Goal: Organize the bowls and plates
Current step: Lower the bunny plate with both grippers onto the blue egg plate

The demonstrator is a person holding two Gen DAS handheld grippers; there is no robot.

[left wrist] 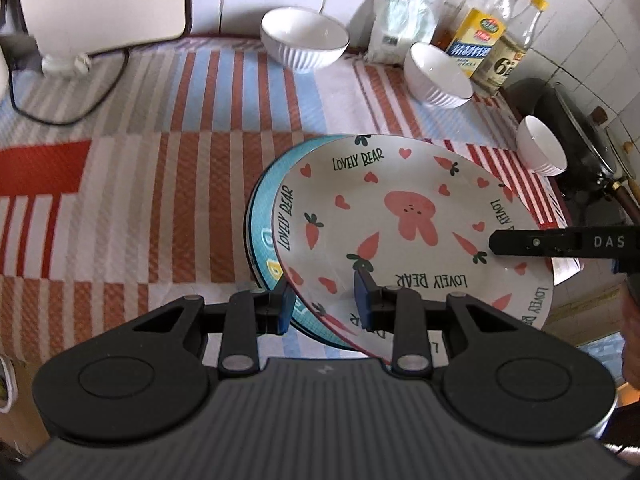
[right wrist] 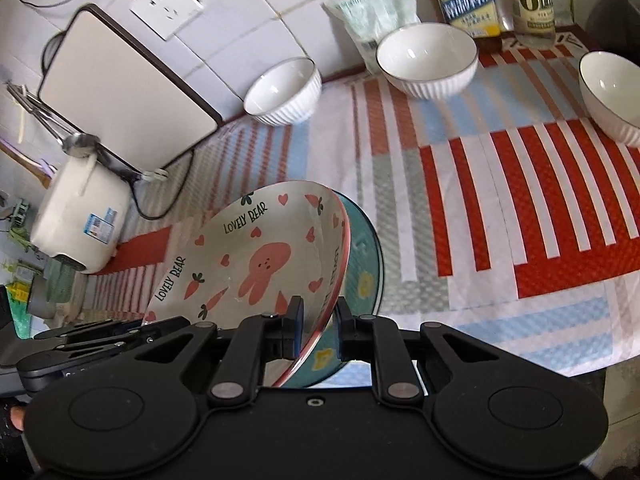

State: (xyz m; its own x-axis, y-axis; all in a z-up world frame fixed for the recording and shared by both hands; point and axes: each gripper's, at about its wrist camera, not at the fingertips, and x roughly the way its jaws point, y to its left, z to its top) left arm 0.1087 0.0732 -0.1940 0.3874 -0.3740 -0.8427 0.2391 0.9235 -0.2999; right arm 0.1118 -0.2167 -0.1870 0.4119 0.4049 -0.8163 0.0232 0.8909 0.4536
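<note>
A white "Lovely Bear" plate (left wrist: 404, 216) with pink rabbit and carrots is tilted over a blue plate (left wrist: 262, 236) that lies on the striped cloth. My left gripper (left wrist: 324, 300) straddles the white plate's near rim, jaws a little apart on either side. My right gripper (right wrist: 318, 322) straddles the plate's (right wrist: 256, 256) opposite rim with small gaps; the blue plate (right wrist: 362, 256) lies beneath. The right gripper also shows in the left wrist view (left wrist: 496, 242). Three white ribbed bowls stand beyond: a far one (left wrist: 304, 38), a middle one (left wrist: 436, 76), a right one (left wrist: 540, 150).
Oil and vinegar bottles (left wrist: 480, 36) and a white bag (left wrist: 400, 20) stand against the tiled wall. A black wok (left wrist: 568, 128) sits at the right. A white cutting board (right wrist: 120, 92) and a rice cooker (right wrist: 80, 216) stand at the left, with a cord across the cloth.
</note>
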